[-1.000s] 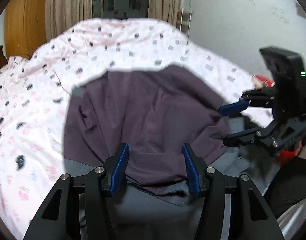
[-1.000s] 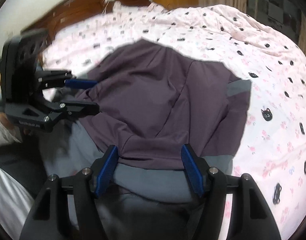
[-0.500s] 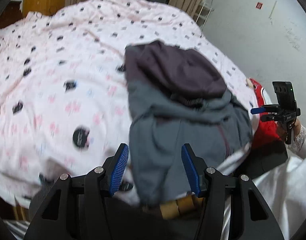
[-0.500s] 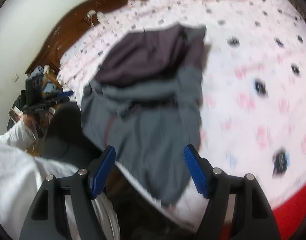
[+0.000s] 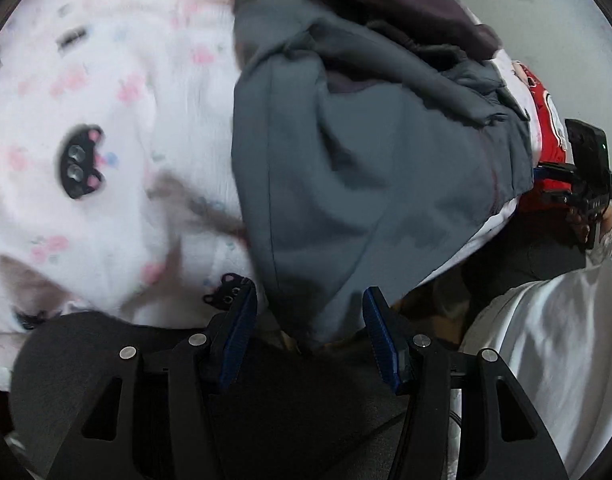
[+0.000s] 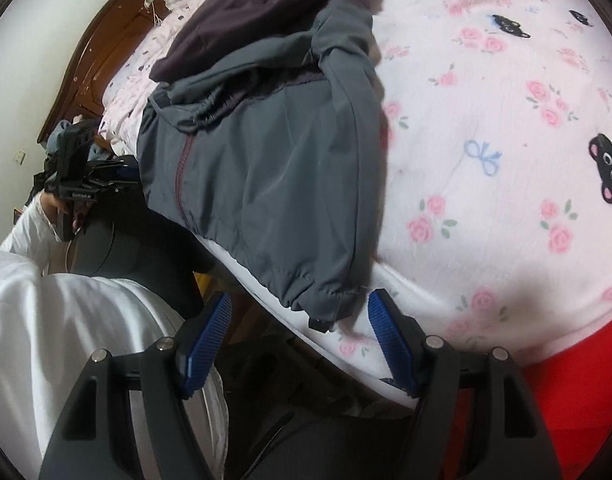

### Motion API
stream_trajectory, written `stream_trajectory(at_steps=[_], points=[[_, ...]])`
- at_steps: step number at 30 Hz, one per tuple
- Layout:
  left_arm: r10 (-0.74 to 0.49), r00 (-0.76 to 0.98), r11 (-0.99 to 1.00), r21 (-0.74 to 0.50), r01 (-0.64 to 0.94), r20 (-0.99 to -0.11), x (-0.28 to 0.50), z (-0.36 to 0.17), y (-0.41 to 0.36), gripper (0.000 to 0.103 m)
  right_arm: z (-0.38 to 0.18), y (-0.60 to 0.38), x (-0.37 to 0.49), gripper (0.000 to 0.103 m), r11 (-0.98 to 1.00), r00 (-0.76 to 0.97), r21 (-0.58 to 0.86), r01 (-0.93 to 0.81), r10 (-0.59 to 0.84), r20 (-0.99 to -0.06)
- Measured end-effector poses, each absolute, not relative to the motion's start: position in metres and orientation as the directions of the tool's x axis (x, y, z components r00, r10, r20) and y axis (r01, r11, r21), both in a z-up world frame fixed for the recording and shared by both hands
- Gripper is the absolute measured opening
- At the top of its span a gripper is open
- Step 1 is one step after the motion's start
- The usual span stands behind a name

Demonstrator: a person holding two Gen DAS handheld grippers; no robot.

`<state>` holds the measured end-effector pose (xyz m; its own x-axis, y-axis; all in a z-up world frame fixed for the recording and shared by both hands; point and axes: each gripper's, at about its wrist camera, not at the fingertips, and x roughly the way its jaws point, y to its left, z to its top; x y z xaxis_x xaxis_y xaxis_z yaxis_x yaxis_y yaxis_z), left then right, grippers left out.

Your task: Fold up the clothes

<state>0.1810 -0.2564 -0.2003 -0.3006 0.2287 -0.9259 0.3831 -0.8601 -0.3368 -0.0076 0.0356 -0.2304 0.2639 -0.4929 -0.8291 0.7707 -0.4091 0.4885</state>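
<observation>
Left wrist view: left hand-held gripper (image 5: 308,326) is hovering part-open, gripping nothing; grey-and-purple fabric jacket (image 5: 358,184) is lying just ahead on the pink floral bedspread (image 5: 106,100), hem hanging over the bed edge between the pads.

Right wrist view: right hand-held gripper (image 6: 300,330) is standing wide and empty; jacket cuff (image 6: 322,288) is sitting just ahead between its blue fingers (image 6: 390,332).

Jacket (image 6: 266,184): formerly spread flat on bed, now bunched at bed edge. Both tongs (image 5: 308,336) (image 6: 300,334): withdrawn, tilted downward.

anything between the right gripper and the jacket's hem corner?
Nothing visible. The right gripper stands open just short of the grey jacket, whose hem corner hangs over the bed edge with only open space before the pads.
</observation>
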Motion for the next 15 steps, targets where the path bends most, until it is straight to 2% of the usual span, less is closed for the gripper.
stream_trajectory(at_steps=[3, 9, 11, 12, 13, 15], points=[[0.250, -0.237, -0.861, -0.327, 0.389, -0.939, 0.171, -0.210, -0.259, 0.050, -0.232, 0.034, -0.009, 0.073, -0.408, 0.269, 0.490, 0.770, -0.489, -0.829], [0.293, -0.219, -0.864, -0.355, 0.356, -0.931, 0.162, -0.216, -0.252, 0.048, -0.235, 0.035, -0.009, 0.073, -0.411, 0.274, 0.492, 0.768, -0.484, -0.831], [0.277, -0.218, -0.882, -0.338, 0.330, -0.936, 0.161, -0.214, -0.243, 0.029, -0.236, 0.034, -0.008, 0.073, -0.410, 0.275, 0.492, 0.768, -0.482, -0.832], [0.272, -0.222, -0.886, -0.333, 0.322, -0.937, 0.162, -0.213, -0.240, 0.023, -0.236, 0.034, -0.008, 0.073, -0.410, 0.276, 0.492, 0.768, -0.481, -0.832], [0.272, -0.231, -0.889, -0.336, 0.311, -0.934, 0.164, -0.210, -0.237, 0.012, -0.236, 0.034, -0.007, 0.073, -0.410, 0.276, 0.492, 0.768, -0.481, -0.832], [0.274, -0.251, -0.895, -0.342, 0.287, -0.928, 0.168, -0.204, -0.230, 0.006, -0.236, 0.034, -0.007, 0.073, -0.410, 0.280, 0.495, 0.766, -0.481, -0.831]])
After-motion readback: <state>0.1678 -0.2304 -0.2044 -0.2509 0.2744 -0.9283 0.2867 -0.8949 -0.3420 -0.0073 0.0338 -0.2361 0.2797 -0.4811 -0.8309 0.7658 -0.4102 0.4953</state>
